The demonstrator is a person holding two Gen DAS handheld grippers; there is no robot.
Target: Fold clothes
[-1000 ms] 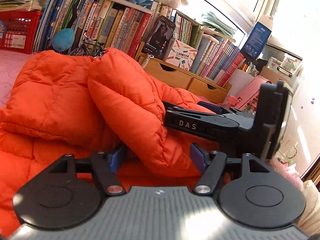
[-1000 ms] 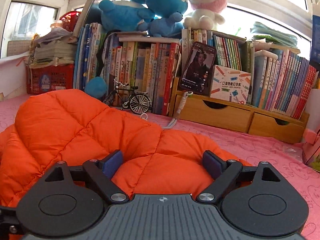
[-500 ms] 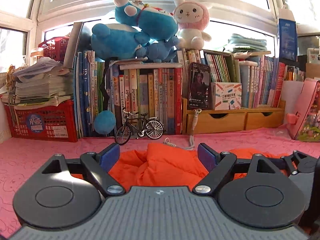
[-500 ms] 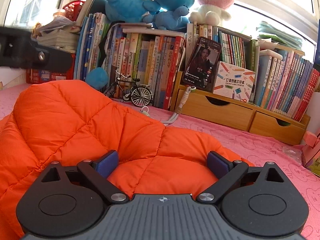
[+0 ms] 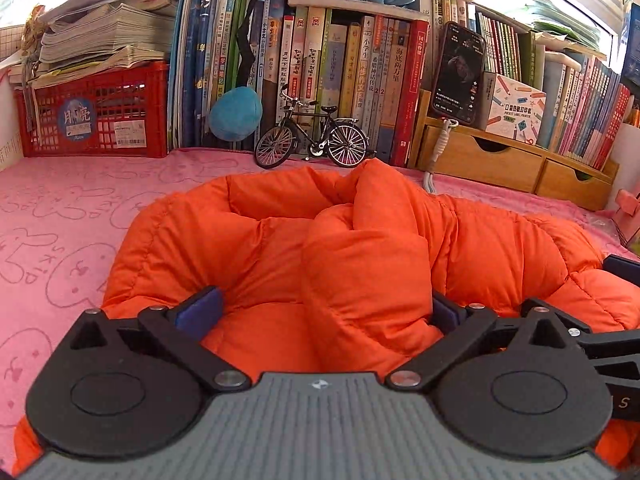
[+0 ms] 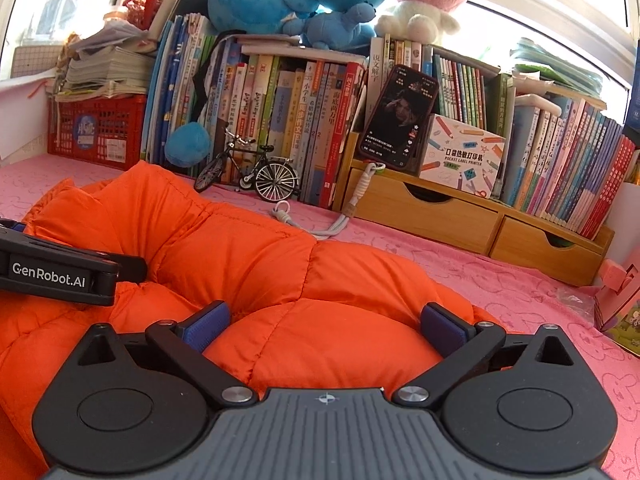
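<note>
Both grippers, left & right, jaws just opened wide, hold nothing; puffy orange quilted down jacket bulges between each, so the fold prob springs back w/o pressing.

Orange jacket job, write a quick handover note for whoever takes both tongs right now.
Left tongs: open, have just been opening, a fold of the jacket between the pads.
Right tongs: open, also just widened, over a puffy part of the jacket, not gripping.
Jacket: bunched on the pink cloth, in front of the books.
Done: partly folded over itself.
Left: flatten and finish folding.
</note>
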